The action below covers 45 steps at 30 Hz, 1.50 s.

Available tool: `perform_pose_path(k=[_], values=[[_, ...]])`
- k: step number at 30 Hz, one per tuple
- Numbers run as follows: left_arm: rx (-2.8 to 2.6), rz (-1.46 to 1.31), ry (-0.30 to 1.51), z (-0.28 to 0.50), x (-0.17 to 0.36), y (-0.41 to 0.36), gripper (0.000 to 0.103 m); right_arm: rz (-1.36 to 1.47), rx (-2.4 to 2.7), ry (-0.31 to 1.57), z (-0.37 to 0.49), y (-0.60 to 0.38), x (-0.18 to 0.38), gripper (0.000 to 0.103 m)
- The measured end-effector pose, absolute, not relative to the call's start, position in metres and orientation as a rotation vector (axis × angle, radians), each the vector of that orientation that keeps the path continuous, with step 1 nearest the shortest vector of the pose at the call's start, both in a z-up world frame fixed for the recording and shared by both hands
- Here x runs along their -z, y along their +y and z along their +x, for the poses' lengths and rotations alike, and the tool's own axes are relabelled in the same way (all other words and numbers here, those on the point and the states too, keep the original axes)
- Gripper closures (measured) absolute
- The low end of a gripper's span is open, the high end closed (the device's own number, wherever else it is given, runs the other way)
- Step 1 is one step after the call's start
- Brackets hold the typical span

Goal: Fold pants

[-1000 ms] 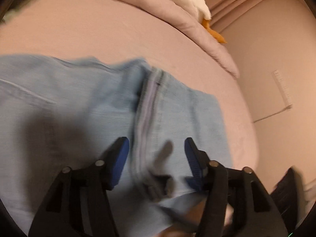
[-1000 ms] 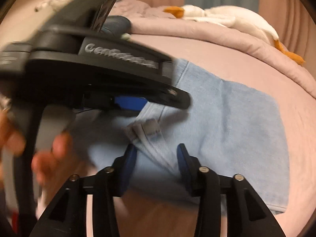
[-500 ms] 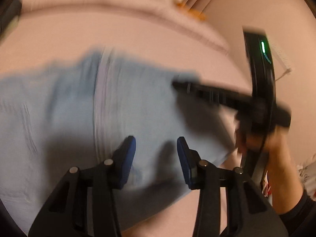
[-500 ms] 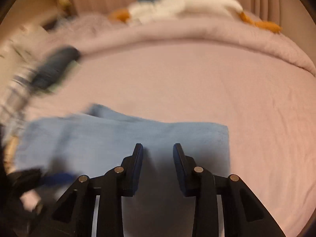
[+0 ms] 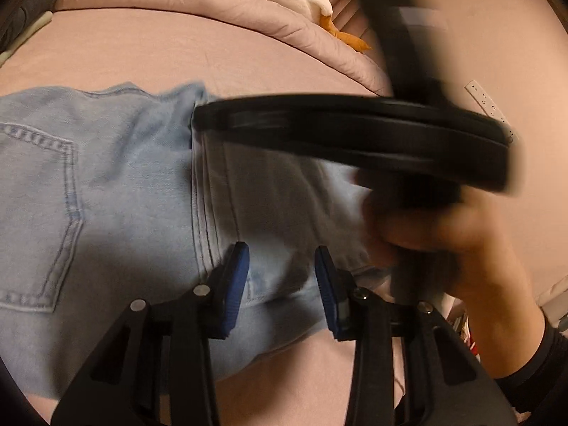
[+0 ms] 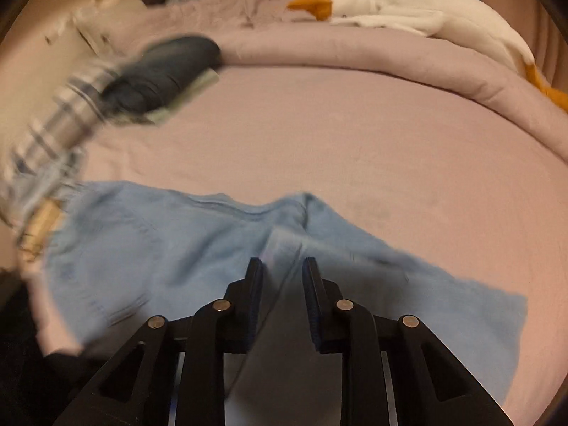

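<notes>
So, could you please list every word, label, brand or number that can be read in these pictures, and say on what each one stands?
None can be read.
The other tongs' black body crossing the left wrist view: blurred, and no lettering shows on it.
Jeans: only stitching and a pocket, no label visible.
White strip on the wall: small marks, too small to read.

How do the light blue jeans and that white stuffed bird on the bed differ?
The jeans are pale blue denim with stitched seams; the stuffed bird is white plush with orange parts.

The jeans lie spread and rumpled at the near side of the bed, just ahead of the right gripper; the stuffed bird lies at the far side, on the rolled pink blanket.

Both are soft things lying on the same pink bed.
</notes>
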<state>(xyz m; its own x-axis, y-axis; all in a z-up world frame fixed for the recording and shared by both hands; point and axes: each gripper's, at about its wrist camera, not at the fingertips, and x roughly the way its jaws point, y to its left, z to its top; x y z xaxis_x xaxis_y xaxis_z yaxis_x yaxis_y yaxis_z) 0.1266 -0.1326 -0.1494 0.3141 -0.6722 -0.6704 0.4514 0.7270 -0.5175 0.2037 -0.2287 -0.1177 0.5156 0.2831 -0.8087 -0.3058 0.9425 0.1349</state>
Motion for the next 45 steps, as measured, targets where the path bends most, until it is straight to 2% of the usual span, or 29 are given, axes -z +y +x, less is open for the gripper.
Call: perform_pose_path(k=[5,7,11,20,24,32,35,43,45], values=[[0.749,-0.323,1.011,0.119,0.147,-0.114,0.064,-0.022,-0.312,0.99,0.209,-0.218,0.118,0.079],[0.717,-0.319,1.029,0.114,0.146,-0.107,0.051,0.038,-0.322,0.975,0.203,-0.23,0.102,0.079],[0.677,-0.294,1.002,0.099,0.143,-0.097,0.051,0.052,-0.287,0.906,0.151,-0.258,0.079,0.079],[0.566,-0.291,0.972,0.078,0.135,-0.074,0.047,-0.024,-0.038,0.924,0.087,-0.297,0.1,0.078],[0.524,-0.28,0.938,0.07,0.123,-0.065,0.044,0.004,0.027,0.96,0.076,-0.307,0.127,0.074],[0.474,-0.274,0.884,0.053,0.107,-0.046,0.044,0.02,0.058,0.904,0.074,-0.304,0.132,0.073],[0.455,-0.268,0.862,0.047,0.101,-0.042,0.037,0.048,0.056,0.895,0.069,-0.308,0.133,0.073],[0.395,-0.268,0.814,0.036,0.092,-0.02,0.029,-0.001,0.097,0.912,0.061,-0.297,0.127,0.071],[0.382,-0.275,0.808,0.035,0.093,-0.015,0.025,0.008,0.101,0.915,0.059,-0.296,0.124,0.063]])
